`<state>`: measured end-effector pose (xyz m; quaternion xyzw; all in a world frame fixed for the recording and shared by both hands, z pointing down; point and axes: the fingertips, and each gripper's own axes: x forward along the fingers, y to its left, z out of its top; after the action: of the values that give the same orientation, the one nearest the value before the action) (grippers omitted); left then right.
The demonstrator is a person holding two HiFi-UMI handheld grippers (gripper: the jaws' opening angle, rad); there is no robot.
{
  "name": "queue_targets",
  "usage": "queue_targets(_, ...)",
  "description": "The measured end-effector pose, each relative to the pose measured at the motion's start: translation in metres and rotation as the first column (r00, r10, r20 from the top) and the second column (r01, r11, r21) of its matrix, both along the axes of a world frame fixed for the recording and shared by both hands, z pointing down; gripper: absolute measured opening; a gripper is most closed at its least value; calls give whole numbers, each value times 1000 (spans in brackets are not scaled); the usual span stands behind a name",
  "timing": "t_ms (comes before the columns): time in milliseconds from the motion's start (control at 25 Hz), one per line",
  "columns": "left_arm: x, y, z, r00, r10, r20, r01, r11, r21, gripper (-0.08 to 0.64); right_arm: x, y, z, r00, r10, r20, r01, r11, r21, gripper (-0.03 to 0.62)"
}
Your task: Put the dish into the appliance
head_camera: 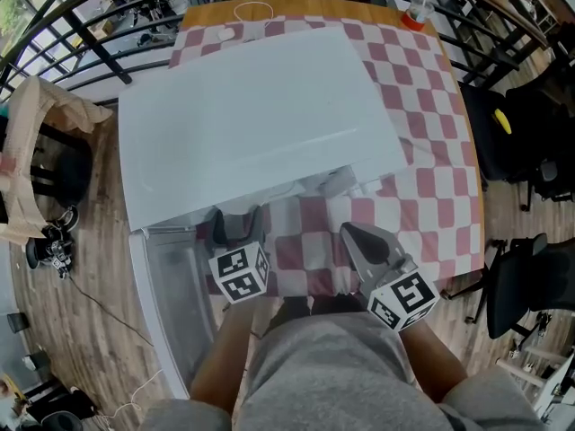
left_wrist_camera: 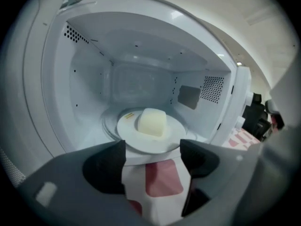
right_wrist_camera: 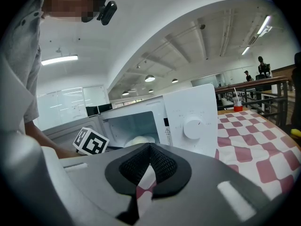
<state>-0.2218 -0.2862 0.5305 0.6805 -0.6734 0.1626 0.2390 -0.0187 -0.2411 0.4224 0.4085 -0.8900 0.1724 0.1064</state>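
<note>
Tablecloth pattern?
Tablecloth: red-and-white checks, clearest in the head view.

Seen from the head view, the microwave shows only its top, which covers the cavity and everything in it. The left gripper is a dark shape at the front edge, and the gap between its jaws cannot be read from above. The open door is partly behind the person's forearm, which the bottom edge cuts off.

In the left gripper view, the near rim of the plate lies behind the jaws. A yellow speck on it is too small to tell, and the pale block cannot be identified.

In the right gripper view, the right gripper hides the left one except its marker cube. The plate is only a pale blur.
</note>
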Motion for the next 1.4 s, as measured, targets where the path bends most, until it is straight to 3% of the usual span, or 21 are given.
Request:
queue_targets(280, -8, -10, -2, 999, -24, 30, 25, 999, -37, 353, -1, 0, -1, 1000, 2, 0, -2, 1000, 1, -2)
queue_targets(480, -8, -15, -5, 999, -31, 41, 34, 998, -56, 292, 0, -3, -6, 1000, 13, -3, -13, 1000, 25, -2)
queue_targets(640, -11, -4, -12, 998, -61, 14, 61, 998, -31, 155, 7, 0, -12, 1000, 24, -13, -23, 999, 45, 0)
queue_targets(760, -14, 9, -24, 998, -66, -7, 66, 998, 8, 97, 15, 2, -17, 999, 42, -26, -41, 998, 55, -1)
queue_targets(880, -16, 24, -38, 998, -62, -24, 63, 997, 44, 18, 22, 5, -30, 996, 81, 35, -83, 996, 40, -1)
queue_targets(1000, -6, 38, -50, 998, -10, -67, 15, 996, 82, 11, 30, 9, -46, 993, 113, 46, -116, 991, 67, -2)
queue_targets(1120, 6, 52, -58, 996, 58, -63, -50, 992, 115, 11, 35, 17, -63, 991, 131, 41, -134, 985, 105, 0)
queue_targets(1280, 18, 69, -72, 987, 89, -135, -70, 988, 139, 11, 35, 29, -76, 990, 133, 38, -137, 982, 131, 0)
queue_targets(1400, 26, 85, -84, 984, 115, -138, -92, 983, 159, 11, 38, 38, -79, 992, 127, 22, -128, 982, 140, 0)
